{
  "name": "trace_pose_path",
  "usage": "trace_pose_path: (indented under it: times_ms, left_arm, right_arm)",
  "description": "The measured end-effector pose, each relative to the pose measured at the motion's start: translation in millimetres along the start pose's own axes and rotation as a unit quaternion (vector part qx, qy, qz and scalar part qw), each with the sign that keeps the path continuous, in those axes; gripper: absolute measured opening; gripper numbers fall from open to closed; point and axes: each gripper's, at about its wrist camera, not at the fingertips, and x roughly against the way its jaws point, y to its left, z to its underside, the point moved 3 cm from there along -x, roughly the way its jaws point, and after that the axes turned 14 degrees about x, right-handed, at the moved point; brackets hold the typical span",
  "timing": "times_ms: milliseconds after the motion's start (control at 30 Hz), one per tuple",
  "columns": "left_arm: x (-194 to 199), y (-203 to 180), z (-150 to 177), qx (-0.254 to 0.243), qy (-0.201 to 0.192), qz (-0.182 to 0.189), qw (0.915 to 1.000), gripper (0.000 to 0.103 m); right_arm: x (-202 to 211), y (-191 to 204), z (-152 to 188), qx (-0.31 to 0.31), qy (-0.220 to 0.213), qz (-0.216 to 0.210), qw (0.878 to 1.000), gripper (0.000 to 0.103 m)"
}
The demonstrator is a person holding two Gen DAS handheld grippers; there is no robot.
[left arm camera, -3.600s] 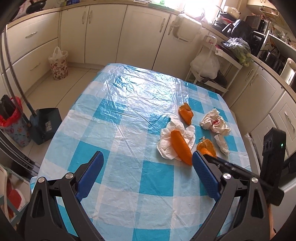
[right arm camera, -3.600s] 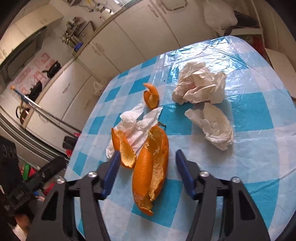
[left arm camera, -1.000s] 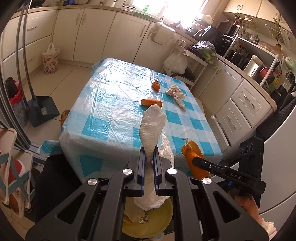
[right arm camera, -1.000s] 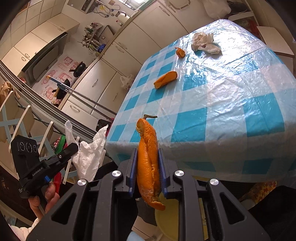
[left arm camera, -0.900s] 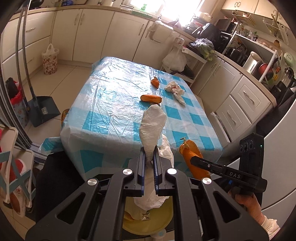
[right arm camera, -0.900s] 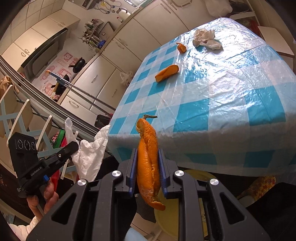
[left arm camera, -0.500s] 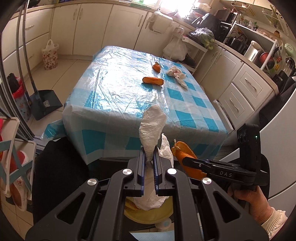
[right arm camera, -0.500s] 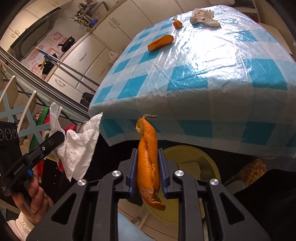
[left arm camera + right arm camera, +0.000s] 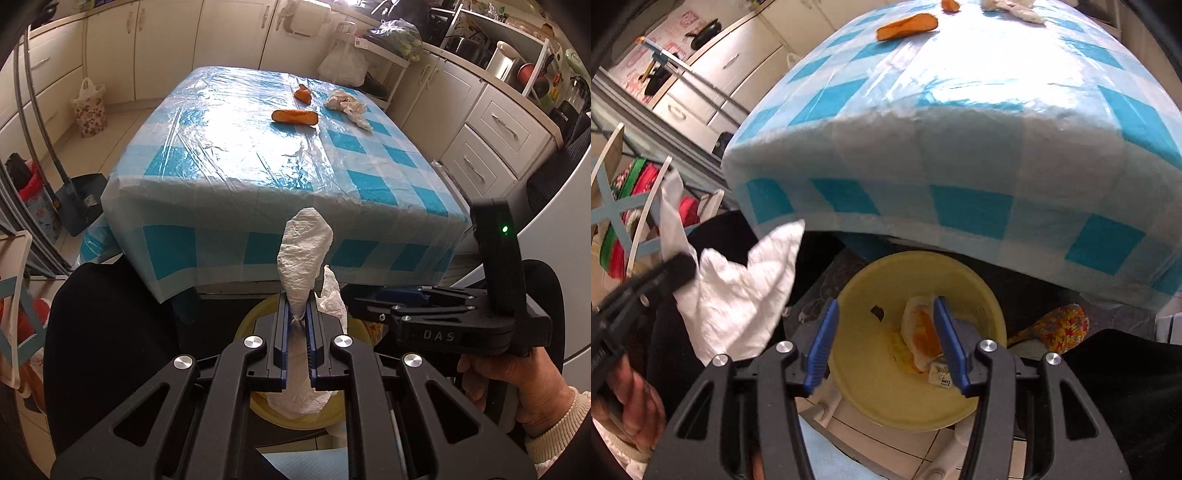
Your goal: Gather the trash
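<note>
Bowl (image 9: 975,402) first: a round yellow plastic one sat on the floor below the near edge of the desk (image 9: 229,155), and I saw an orange peel (image 9: 923,332) lying inside it, pale pith up, beside a small scrap of paper. My right tongs (image 9: 886,343) hung over that bowl with their blue-padded jaws opening and nothing between them. My left tongs (image 9: 297,325) were clamped on a crumpled white paper towel (image 9: 304,258), whose pebbled sheet stood up in a soft cone above the jaws and drooped below them over the bowl's rim.

The desk wore a glossy, wrinkled plastic cloth in blue and white checks. Far down it lay a long curved orange peel (image 9: 294,116), a smaller peel piece (image 9: 303,94) beyond it, and just to the right of them a heap of wadded white tissues (image 9: 347,105).
</note>
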Motion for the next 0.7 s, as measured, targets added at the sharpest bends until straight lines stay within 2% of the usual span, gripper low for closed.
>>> trace_pose_path:
  times_ms: [200,267,333,400,700]
  left_arm:
    - [-18,-9,10,-0.027,0.024,-0.014,0.9993,0.009]
    - [-20,-12,13,-0.038,0.029,-0.02,0.9986,0.021]
    - [-19,-12,14,-0.044,0.02,-0.031,0.9983,0.046]
    - [-16,-12,14,-0.045,0.01,-0.036,0.9983,0.054]
    - [-8,-7,13,-0.039,-0.009,-0.041,0.9984,0.066]
  right_arm:
    - [18,-13,-3,-0.044,-0.047,-0.002,0.998,0.06]
    - [22,-19,-5,-0.059,-0.062,-0.003,0.996,0.061]
    - [27,-24,-5,-0.074,-0.075,-0.005,0.994,0.062]
    - [30,-28,-5,-0.087,-0.086,-0.008,0.992,0.064]
    - [34,-30,-6,-0.098,-0.096,-0.002,0.991,0.068]
